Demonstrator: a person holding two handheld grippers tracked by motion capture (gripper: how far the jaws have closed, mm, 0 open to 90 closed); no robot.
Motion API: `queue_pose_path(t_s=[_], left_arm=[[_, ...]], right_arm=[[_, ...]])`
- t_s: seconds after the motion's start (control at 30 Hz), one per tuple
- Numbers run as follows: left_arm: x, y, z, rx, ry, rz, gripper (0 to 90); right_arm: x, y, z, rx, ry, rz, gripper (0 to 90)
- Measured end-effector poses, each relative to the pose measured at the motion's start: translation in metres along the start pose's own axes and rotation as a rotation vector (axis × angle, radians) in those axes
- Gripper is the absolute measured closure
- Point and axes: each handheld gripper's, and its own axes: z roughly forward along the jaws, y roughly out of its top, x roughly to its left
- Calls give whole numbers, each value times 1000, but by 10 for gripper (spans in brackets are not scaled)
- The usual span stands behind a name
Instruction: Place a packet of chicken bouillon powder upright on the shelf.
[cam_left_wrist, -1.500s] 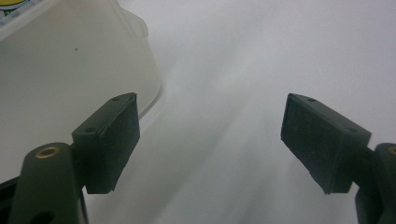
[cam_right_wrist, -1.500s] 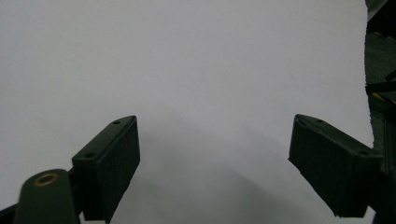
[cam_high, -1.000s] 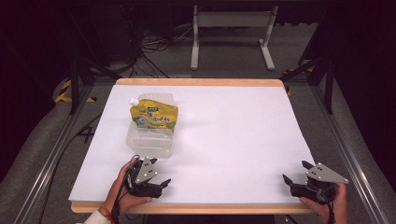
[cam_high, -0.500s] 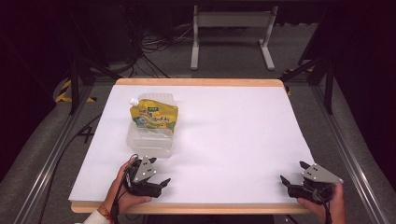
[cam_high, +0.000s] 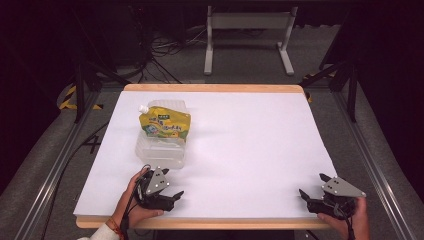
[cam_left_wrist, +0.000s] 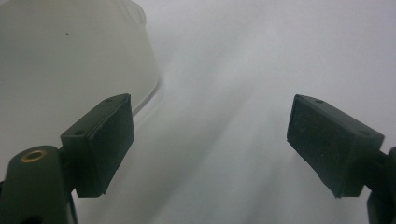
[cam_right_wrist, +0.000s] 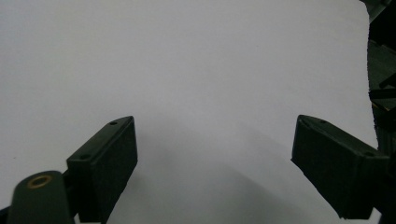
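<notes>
My left tool (cam_high: 167, 196) rests near the front left of the white surface (cam_high: 250, 150), its two black jaws spread wide apart with nothing between them. Just beyond it sits a clear plastic container (cam_high: 161, 150), and a yellow spouted pouch (cam_high: 165, 124) lies flat on top of that. The pouch looks soft, light and likely slippery, so I would pinch it by a stiffer sealed edge or near the cap. The container looks thin and crushable, best taken by its rim. The pouch's long axis runs roughly left to right, its white cap (cam_high: 143, 108) pointing toward the far left corner. Well apart, at the front right, my right tool (cam_high: 312, 196) also sits released and empty.
</notes>
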Motion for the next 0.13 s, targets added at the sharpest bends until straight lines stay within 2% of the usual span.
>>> queue_pose_path(t_s=[0.13], left_arm=[[1, -1, 0, 2, 2, -11, 153]], right_arm=[[0, 2, -1, -9, -4, 8, 144]])
